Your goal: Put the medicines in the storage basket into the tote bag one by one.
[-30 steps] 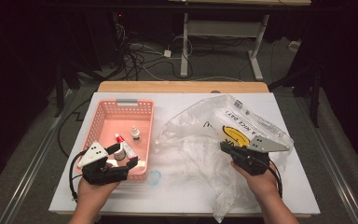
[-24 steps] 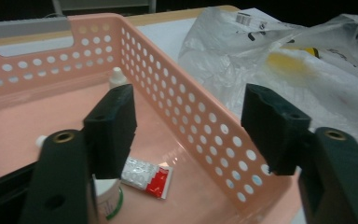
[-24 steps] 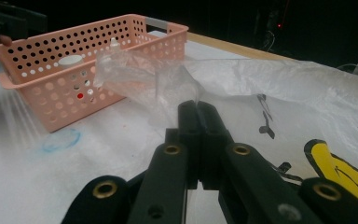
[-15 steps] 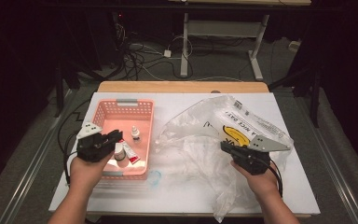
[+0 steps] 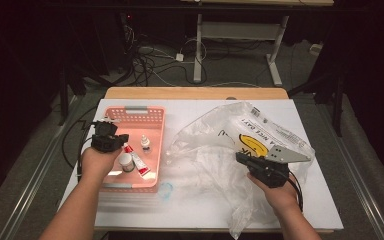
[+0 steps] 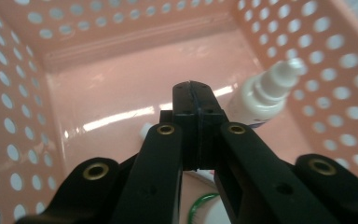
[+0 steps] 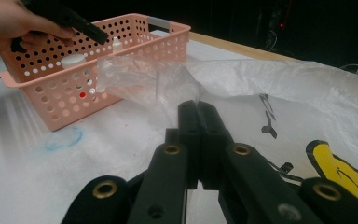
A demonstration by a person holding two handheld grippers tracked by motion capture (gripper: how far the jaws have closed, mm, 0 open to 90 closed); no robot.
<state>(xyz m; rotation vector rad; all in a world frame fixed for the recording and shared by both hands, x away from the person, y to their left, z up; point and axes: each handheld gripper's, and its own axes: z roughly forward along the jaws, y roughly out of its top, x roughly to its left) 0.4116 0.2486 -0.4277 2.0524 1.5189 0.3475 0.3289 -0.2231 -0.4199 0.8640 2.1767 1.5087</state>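
Pink basket sits on the left part of the white table, and a big clear plastic bag lies crumpled beside it on the right. From the high view, the left gripper is held over the left side of the basket, and the right gripper rests on the bag near its lower edge. That view also shows three small things in the basket: a little white bottle, a red and white tube and a round white jar. The left gripper view looks down into the basket and shows the shiny pink floor, the walls full of round holes, and the white bottle lying just to the right of the claw. There the left gripper has its two black jaws pressed together with nothing between them. The right gripper view shows the bag up close, thin and see-through, with black marks and a yellow shape printed on it. The right gripper has its jaws together too, and a fold of the bag rises just past the tips, but I cannot tell if they pinch it. A blue ring mark shows on the table near the basket.
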